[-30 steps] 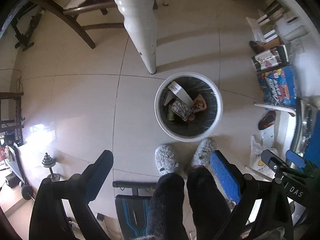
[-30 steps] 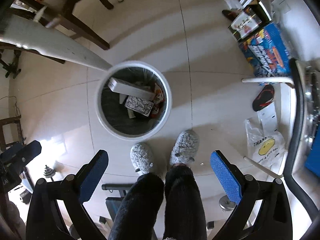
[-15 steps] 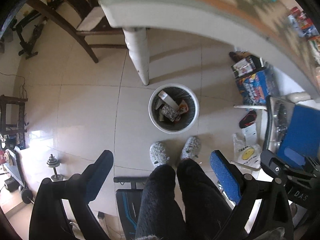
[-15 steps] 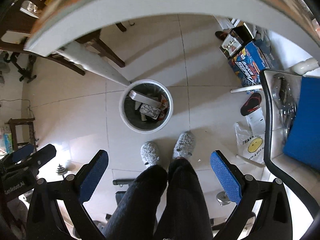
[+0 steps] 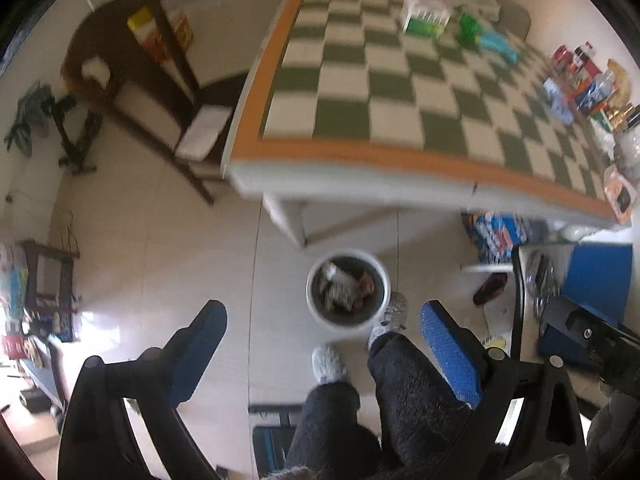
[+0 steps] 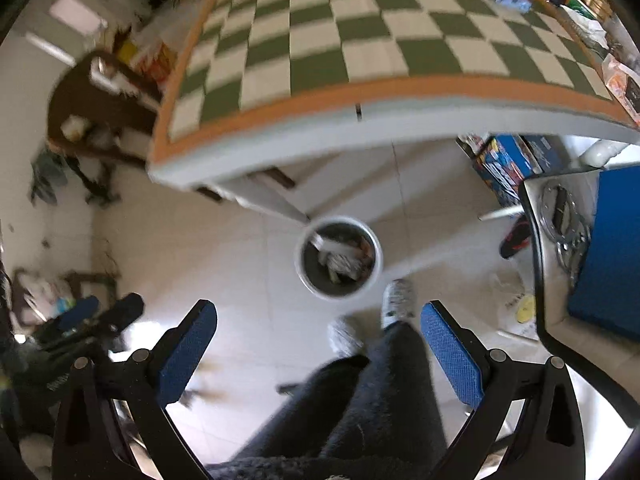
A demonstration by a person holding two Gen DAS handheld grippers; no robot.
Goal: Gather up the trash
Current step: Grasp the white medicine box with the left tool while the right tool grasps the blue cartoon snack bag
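Observation:
A white round trash bin stands on the tiled floor by the table leg, with several pieces of trash inside; it also shows in the right wrist view. My left gripper is open and empty, high above the floor. My right gripper is open and empty, also high above the bin. A green-and-white checked table with an orange border fills the upper part of both views. A green-and-white box, a green item and a teal item lie on its far side.
A dark wooden chair stands left of the table. Snack packs and jars line the table's right edge. A blue carton and a slipper lie on the floor at right. The person's legs and slippers are below.
Both grippers have risen well up from just above the bin. The tabletop has come into view and the bin looks much smaller. Both stay open.

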